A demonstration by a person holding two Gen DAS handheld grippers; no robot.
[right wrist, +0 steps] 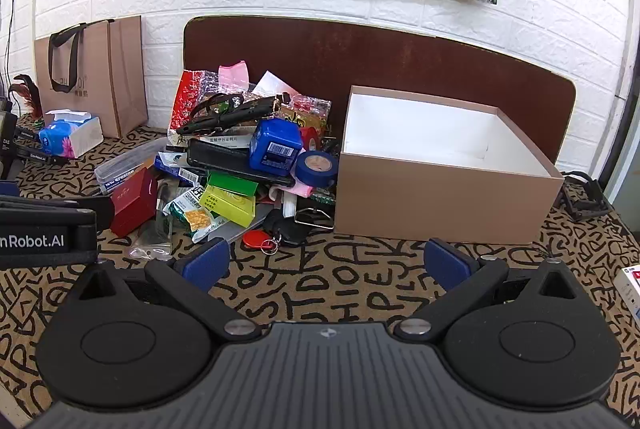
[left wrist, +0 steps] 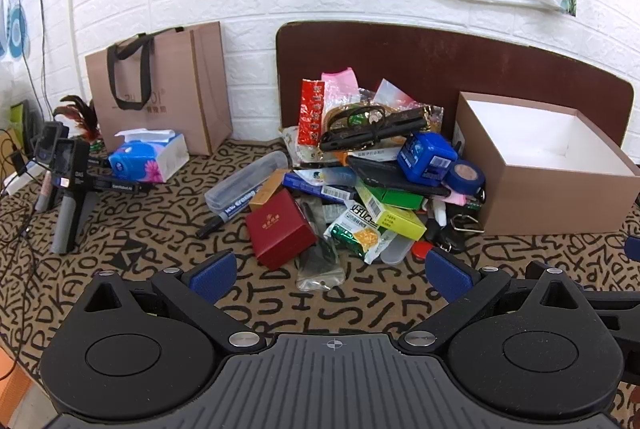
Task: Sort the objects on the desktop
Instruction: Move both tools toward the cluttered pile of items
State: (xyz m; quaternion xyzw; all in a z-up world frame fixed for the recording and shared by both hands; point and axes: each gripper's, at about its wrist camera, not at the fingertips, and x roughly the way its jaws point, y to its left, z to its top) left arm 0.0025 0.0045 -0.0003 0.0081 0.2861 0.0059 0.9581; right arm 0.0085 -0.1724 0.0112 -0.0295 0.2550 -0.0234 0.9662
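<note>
A heap of small objects lies mid-table: a red box [left wrist: 280,229] [right wrist: 134,201], a blue cube box [left wrist: 426,159] [right wrist: 276,147], a blue tape roll [left wrist: 466,176] [right wrist: 318,168], a yellow-green carton [left wrist: 390,215] [right wrist: 228,203], a marker [left wrist: 228,213], a red key tag [right wrist: 256,239]. To its right stands an open brown box [left wrist: 552,197] [right wrist: 444,205] with a white, bare inside. My left gripper [left wrist: 330,275] hovers open before the heap. My right gripper [right wrist: 326,263] hangs open near the brown box's front, nothing between its fingers.
A brown paper bag [left wrist: 160,85] [right wrist: 92,73] and a tissue pack [left wrist: 150,157] [right wrist: 70,137] sit back left. A second gripper stand [left wrist: 66,185] stands far left. A dark board [left wrist: 440,69] leans on the white brick wall. The letter-patterned cloth [right wrist: 328,289] covers the table.
</note>
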